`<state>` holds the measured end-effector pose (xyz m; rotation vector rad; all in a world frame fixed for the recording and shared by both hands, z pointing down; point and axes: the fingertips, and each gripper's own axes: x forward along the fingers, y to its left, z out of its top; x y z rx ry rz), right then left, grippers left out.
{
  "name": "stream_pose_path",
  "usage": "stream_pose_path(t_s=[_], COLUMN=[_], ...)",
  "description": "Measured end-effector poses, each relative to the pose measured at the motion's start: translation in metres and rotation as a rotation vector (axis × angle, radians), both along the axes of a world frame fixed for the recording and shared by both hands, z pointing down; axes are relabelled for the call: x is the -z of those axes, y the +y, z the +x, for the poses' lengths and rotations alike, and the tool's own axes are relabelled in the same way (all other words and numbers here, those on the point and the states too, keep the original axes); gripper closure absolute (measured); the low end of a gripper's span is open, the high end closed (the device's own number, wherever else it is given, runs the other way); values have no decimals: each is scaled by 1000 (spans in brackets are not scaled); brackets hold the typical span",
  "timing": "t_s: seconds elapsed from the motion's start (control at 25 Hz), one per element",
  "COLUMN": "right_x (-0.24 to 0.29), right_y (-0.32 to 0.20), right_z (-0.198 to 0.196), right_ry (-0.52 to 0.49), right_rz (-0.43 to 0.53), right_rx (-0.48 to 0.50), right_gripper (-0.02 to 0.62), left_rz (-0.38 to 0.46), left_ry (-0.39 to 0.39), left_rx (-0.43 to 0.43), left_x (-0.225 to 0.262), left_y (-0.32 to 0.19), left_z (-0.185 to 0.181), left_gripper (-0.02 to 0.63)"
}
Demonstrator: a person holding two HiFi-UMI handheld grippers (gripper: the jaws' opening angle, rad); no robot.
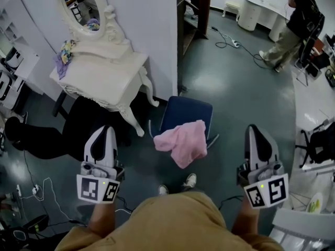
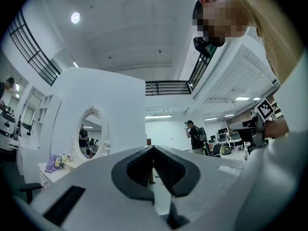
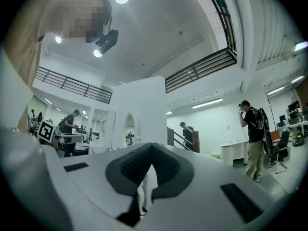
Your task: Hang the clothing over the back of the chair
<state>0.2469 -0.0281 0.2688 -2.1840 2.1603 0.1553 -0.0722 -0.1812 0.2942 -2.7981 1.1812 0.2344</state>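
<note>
In the head view a pink garment hangs draped over the near edge of a blue chair, apparently its back. No gripper touches it. My left gripper is held low on the left, well apart from the chair, with its jaws together and nothing in them. On the other side my right gripper is also shut and empty. In the left gripper view the left gripper points out over the room toward the mirror. The right gripper view shows the right gripper with its jaws closed, aimed at the partition.
A white dressing table with an oval mirror stands left of the chair against a white partition. A dark heap lies under it. A person stands far right, cables cross the floor, and a black chair is at right.
</note>
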Motion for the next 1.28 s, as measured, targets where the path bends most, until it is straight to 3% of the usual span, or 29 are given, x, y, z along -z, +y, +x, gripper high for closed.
stream_pose_path(t_s=[1.28], right_x=[-18], right_y=[-32], right_z=[46], right_ry=[27], right_rz=[-37], right_rx=[135], right_gripper=[592], left_rz=[-18], left_ry=[2], left_rx=[93], left_x=[-10], left_y=[7], left_z=[46], left_gripper=[602])
